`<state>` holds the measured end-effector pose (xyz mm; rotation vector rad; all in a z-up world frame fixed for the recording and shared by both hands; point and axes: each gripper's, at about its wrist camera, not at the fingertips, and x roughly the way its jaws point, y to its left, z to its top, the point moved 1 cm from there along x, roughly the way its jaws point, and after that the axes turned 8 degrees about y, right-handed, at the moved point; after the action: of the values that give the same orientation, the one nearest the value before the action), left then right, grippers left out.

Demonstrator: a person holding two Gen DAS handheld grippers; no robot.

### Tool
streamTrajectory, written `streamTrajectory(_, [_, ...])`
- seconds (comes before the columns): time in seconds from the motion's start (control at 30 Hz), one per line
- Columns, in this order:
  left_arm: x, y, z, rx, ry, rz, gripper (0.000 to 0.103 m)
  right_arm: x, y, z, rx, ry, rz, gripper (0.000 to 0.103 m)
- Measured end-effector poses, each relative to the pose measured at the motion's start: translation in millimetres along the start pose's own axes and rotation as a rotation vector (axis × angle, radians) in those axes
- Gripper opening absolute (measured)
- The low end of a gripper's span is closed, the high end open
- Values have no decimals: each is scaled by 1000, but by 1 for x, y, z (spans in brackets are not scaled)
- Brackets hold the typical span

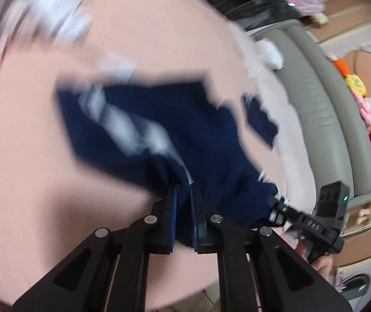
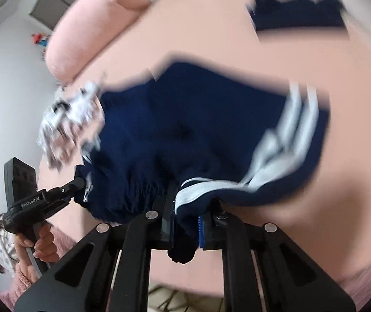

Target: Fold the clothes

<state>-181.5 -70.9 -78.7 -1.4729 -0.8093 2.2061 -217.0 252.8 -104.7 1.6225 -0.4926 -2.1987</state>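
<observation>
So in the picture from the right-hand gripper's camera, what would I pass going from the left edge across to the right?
The hand holding the left gripper → the white patterned garment → the navy shorts with white stripes, pinched by the right gripper → bare pink bed sheet.

The shorts (image 2: 198,135) are navy knit cloth, matt, with smooth pale stripes (image 2: 289,130) that look a little shinier and a gathered, ribbed waistband (image 2: 138,192). The bed (image 1: 29,156) wears a matt pink sheet, smooth and unpatterned. The pillow (image 2: 91,26) is pink cloth with a slightly fuzzy nap. The left gripper (image 1: 184,192) and right gripper (image 2: 185,208) are matt black plastic with shiny round metal pins; their jaws carry blue pads (image 2: 201,231), ridged on the right one. A second navy cloth piece (image 2: 300,13) looks matt too. The bed frame (image 1: 315,98) looks like padded grey leatherette with a soft sheen.
</observation>
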Motion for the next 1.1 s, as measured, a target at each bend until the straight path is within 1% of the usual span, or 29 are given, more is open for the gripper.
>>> streamTrajectory(0.07, [-28, -29, 31, 64, -72, -7, 9, -27, 20, 42, -44, -78, -8, 10])
streamTrajectory(0.17, [-71, -73, 78, 161, -179, -18, 9, -88, 59, 89, -115, -235, 32, 10])
streamTrajectory(0.23, [-99, -88, 81, 213, -239, -24, 9, -127, 84, 101, -167, -336, 68, 10])
streamTrajectory(0.27, [-113, -95, 81, 238, -267, -26, 9, -141, 90, 100, -182, -375, 86, 10])
streamTrajectory(0.33, [-122, -92, 68, 264, -281, 2, 9, -163, 95, 90, -192, -438, 124, 10])
streamTrajectory(0.37, [-126, -89, 60, 275, -285, 19, 9, -168, 94, 82, -185, -449, 135, 11])
streamTrajectory(0.4, [-120, -79, 51, 258, -265, 21, 9, -162, 88, 72, -165, -432, 132, 11])
streamTrajectory(0.43, [-106, -68, 42, 232, -239, 20, 9, -153, 79, 60, -141, -404, 122, 11])
streamTrajectory(0.47, [-87, -57, 34, 205, -208, 27, 9, -140, 70, 46, -119, -373, 110, 11])
streamTrajectory(0.53, [-38, -18, 12, 113, -113, 67, 9, -103, 43, 17, -67, -291, 61, 11])
streamTrajectory(0.57, [-17, 2, 1, 73, -63, 98, 9, -80, 27, 2, -41, -239, 29, 11])
streamTrajectory(0.63, [24, 44, -21, -6, 42, 169, 10, -25, -10, -25, 12, -96, -34, 11])
streamTrajectory(0.67, [41, 59, -31, -36, 87, 196, 10, -3, -25, -37, 31, -28, -58, 11])
streamTrajectory(0.7, [51, 73, -40, -68, 112, 212, 12, 21, -38, -49, 55, 40, -76, 12])
streamTrajectory(0.73, [50, 80, -46, -88, 101, 195, 16, 32, -46, -59, 78, 58, -72, 13])
streamTrajectory(0.8, [42, 87, -54, -113, 62, 137, 24, 34, -56, -70, 114, 17, -36, 15])
streamTrajectory(0.87, [42, 92, -57, -114, 64, 88, 43, 35, -61, -71, 134, 9, -22, 18])
streamTrajectory(0.9, [46, 93, -57, -106, 75, 78, 43, 37, -62, -70, 127, 10, -29, 18])
streamTrajectory(0.93, [48, 94, -58, -91, 85, 85, 43, 39, -60, -69, 107, 11, -45, 18])
streamTrajectory(1.0, [46, 90, -57, -60, 82, 148, 24, 41, -56, -66, 71, 13, -77, 16])
streamTrajectory(1.03, [42, 88, -58, -55, 75, 167, 15, 38, -51, -66, 59, 14, -93, 15])
streamTrajectory(1.1, [29, 89, -63, -63, 59, 173, 13, 34, -42, -66, 44, 18, -114, 12])
